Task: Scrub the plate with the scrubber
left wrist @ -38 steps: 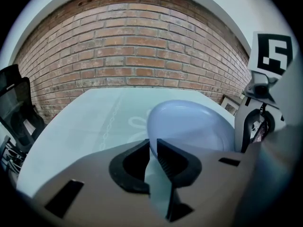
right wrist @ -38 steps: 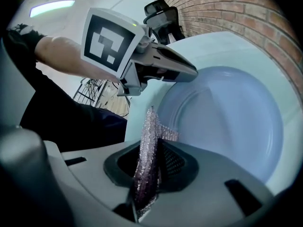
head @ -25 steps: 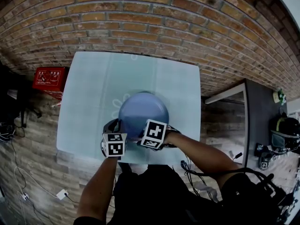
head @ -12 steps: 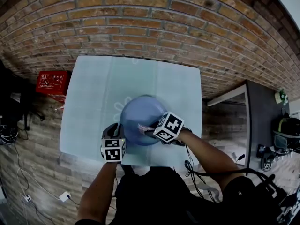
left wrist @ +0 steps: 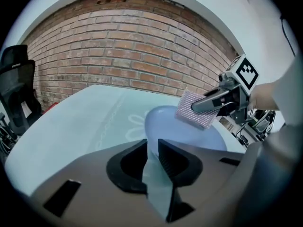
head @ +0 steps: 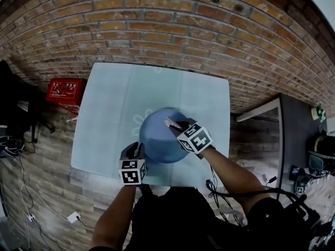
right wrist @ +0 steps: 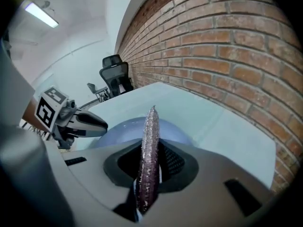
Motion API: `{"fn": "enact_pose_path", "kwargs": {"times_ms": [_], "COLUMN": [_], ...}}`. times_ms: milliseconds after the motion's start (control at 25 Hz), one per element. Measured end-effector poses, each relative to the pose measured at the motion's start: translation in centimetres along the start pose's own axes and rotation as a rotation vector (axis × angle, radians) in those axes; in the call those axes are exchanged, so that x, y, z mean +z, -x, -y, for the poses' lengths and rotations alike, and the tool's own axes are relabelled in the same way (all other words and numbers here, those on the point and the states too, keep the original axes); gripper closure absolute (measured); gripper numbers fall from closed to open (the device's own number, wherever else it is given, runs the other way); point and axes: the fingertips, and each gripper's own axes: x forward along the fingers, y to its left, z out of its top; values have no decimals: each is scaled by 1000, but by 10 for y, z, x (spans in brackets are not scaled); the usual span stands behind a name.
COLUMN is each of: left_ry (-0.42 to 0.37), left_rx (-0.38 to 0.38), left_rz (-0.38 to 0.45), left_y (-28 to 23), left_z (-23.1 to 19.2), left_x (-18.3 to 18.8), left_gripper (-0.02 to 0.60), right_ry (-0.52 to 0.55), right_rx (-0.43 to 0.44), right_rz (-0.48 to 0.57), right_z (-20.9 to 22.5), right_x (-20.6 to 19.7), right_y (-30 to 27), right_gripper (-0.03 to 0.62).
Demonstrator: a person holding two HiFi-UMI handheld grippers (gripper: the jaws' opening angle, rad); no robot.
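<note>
A blue plate (head: 159, 140) lies on the pale table (head: 115, 98). My left gripper (head: 134, 151) sits at its near left rim. The left gripper view shows that rim (left wrist: 156, 148) running between the jaws with the pads against it; the jaws have just been opening a little. My right gripper (head: 177, 124) hovers over the plate's far right part, shut on a pinkish glittery scrubber (head: 171, 122). The scrubber (right wrist: 151, 126) stands edge-on between the jaws in the right gripper view, above the plate (right wrist: 118, 129). From the left gripper view, the scrubber (left wrist: 195, 110) hangs over the plate (left wrist: 184, 131).
A brick wall (head: 172, 30) runs behind the table. A red box (head: 65, 90) sits on the floor at the left, a black chair (left wrist: 16, 89) beyond it. A dark cabinet (head: 298, 135) stands to the right, with cables (head: 26, 213) on the floor.
My right gripper has swung with the scrubber from the plate's near rim across to its far right side, turning as it went. The left gripper has stayed at the rim.
</note>
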Motion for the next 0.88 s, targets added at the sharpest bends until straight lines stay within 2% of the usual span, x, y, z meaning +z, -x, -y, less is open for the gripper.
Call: {"fn": "enact_pose_path", "kwargs": {"times_ms": [160, 320, 640, 880], "left_ry": [-4, 12, -16, -30], "left_rx": [-3, -13, -8, -7], "left_rz": [-38, -35, -47, -45], "left_y": [-5, -6, -9, -9], "left_z": [4, 2, 1, -1], "left_x": [-8, -9, -4, -4], "left_gripper": [506, 509, 531, 532], "right_ry": [6, 33, 78, 144], "right_rx": [-121, -209, -268, -267], "right_rz": [67, 138, 103, 72], "right_z": [19, 29, 37, 32], "right_x": [12, 29, 17, 16], "right_y": [-1, 3, -17, -24], "right_gripper": [525, 524, 525, 528]}}
